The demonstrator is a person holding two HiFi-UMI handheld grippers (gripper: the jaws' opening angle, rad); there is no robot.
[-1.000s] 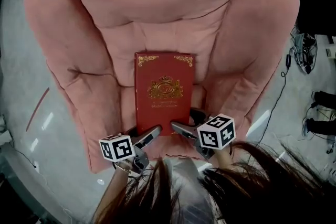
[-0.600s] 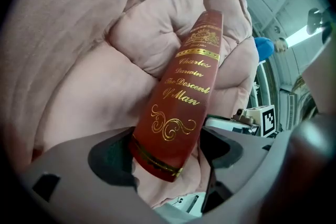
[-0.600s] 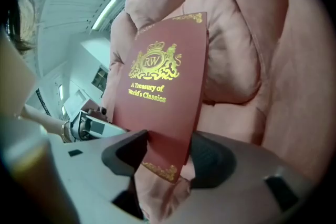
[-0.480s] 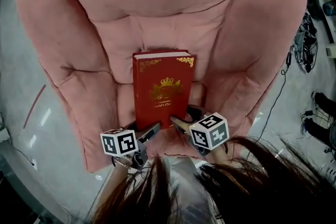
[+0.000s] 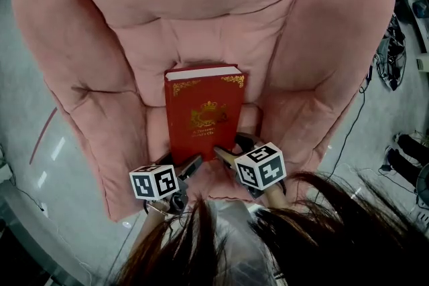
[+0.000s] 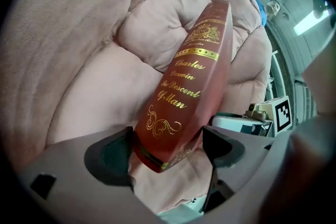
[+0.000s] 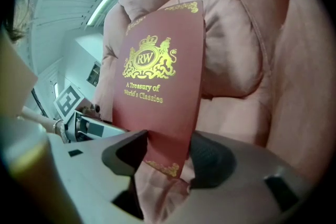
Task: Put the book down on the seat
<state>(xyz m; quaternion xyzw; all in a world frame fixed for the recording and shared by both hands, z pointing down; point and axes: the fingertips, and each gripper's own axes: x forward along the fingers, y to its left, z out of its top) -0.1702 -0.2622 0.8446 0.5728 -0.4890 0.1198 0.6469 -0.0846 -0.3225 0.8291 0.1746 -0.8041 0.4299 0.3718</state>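
Here, in the head view, a padded pink armchair [image 5: 201, 3] fills the frame. A red book [image 5: 204, 117] with gold print stands nearly upright in the middle of it, with its front cover toward the camera. Its top edge lies toward the backrest and its bottom edge is low over the seat [image 5: 216, 185]. The left gripper [image 5: 182, 163] is at the book's lower left corner, and the right gripper [image 5: 231, 147] is at its lower right corner. Dark hair [image 5: 221, 244] hangs across the bottom.

In the left gripper view, the book's spine faces the camera and leans to the right. The fingers [image 6: 107, 157] stand very wide and have just been opening. The lower end of the spine is between them, with a pad against each cover. The seat lies right under that corner; I cannot tell whether they touch.

In the right gripper view, the fingers [image 7: 210, 160] have just been closing. They stand moderately apart and clamp the lower corner of the book on its open side. That corner sits right at the pink seat.
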